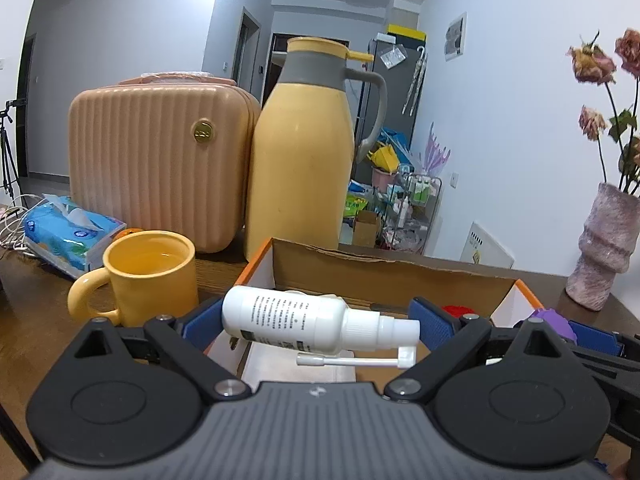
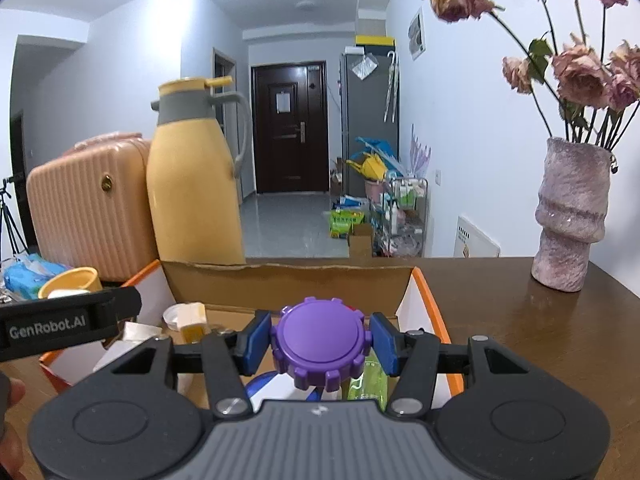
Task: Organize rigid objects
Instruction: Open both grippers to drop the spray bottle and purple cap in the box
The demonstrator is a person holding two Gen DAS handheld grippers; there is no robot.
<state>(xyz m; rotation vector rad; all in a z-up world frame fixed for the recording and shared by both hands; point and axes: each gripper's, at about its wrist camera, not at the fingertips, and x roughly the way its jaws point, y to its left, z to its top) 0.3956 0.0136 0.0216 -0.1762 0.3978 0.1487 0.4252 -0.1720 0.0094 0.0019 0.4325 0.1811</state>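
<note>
My left gripper (image 1: 316, 320) is shut on a white spray bottle (image 1: 296, 320), held sideways across the pads with its thin nozzle arm hanging below, above the open cardboard box (image 1: 360, 268). My right gripper (image 2: 320, 342) is shut on the purple toothed cap (image 2: 320, 344) of a bottle, held over the same box (image 2: 280, 276); part of the cap shows in the left wrist view (image 1: 554, 320). Small items lie in the box, among them a white-and-yellow container (image 2: 186, 318) and a green packet (image 2: 368, 380).
A yellow mug (image 1: 156, 276) stands left of the box. Behind stand a yellow thermos jug (image 1: 300, 160), a peach ribbed case (image 1: 160, 160) and a blue tissue pack (image 1: 68, 236). A pink vase of dried roses (image 2: 568, 216) stands right on the brown table (image 2: 540, 340).
</note>
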